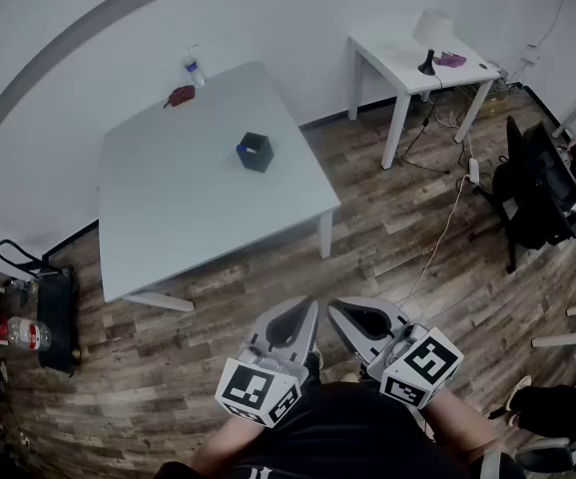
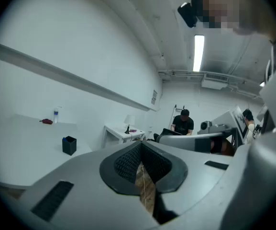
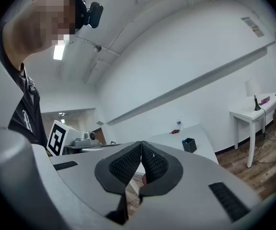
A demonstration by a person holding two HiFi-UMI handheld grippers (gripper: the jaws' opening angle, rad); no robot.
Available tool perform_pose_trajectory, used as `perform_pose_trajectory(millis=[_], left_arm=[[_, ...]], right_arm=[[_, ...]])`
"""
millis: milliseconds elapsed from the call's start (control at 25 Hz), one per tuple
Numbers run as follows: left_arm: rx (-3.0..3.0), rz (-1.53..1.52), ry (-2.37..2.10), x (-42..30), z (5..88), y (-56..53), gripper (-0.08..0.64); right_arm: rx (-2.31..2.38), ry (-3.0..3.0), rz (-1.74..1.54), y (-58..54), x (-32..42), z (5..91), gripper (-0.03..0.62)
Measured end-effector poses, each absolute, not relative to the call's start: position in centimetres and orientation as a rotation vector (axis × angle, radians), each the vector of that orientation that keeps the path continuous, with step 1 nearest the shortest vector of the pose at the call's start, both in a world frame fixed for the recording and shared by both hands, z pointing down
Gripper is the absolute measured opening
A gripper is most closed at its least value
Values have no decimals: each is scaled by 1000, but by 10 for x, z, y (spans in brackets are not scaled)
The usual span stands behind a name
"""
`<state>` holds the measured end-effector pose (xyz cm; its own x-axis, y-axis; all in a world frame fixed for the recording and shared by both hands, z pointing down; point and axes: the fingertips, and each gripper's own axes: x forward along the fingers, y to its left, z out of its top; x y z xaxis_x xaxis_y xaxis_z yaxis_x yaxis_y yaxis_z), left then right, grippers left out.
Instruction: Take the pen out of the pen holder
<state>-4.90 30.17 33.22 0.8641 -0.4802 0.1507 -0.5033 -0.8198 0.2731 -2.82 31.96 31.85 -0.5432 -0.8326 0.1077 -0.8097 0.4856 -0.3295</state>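
A black square pen holder (image 1: 256, 152) stands near the middle of the white table (image 1: 168, 218), with a blue pen tip (image 1: 241, 149) showing at its rim. It also shows small and far in the left gripper view (image 2: 69, 145) and in the right gripper view (image 3: 189, 144). Both grippers are held close to my body, well short of the table, over the wooden floor. The left gripper (image 1: 305, 309) (image 2: 141, 145) is shut with nothing in it. Beside it, the right gripper (image 1: 339, 310) (image 3: 141, 143) has its pads meeting at the tip, also with nothing between them.
A water bottle (image 1: 194, 68) and a small red object (image 1: 181, 95) lie at the table's far edge. A white side table (image 1: 407, 68) with a lamp (image 1: 431, 33) stands to the right, then cables and a black chair (image 1: 537, 183). A black cart (image 1: 53, 312) sits left.
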Motion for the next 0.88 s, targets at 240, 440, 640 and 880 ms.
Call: perform_pose_trajectory(millis=[240,440,640,880], left_arm=[[2746,115,-705,-50,328,219,5],[2731,111,-692,-51,337,168,5],[2690,89,-692,-47,338,134,5],[2662,108,-749,-36,346,94,5]], right_arm=[[-1509,2639,-506,241,-35,312,15],[-1535,2628,-521,195,-41,315,15],[-1548,2631,-536,165,-35,312,15],[-1496,2647,-563,124,-21,316,15]])
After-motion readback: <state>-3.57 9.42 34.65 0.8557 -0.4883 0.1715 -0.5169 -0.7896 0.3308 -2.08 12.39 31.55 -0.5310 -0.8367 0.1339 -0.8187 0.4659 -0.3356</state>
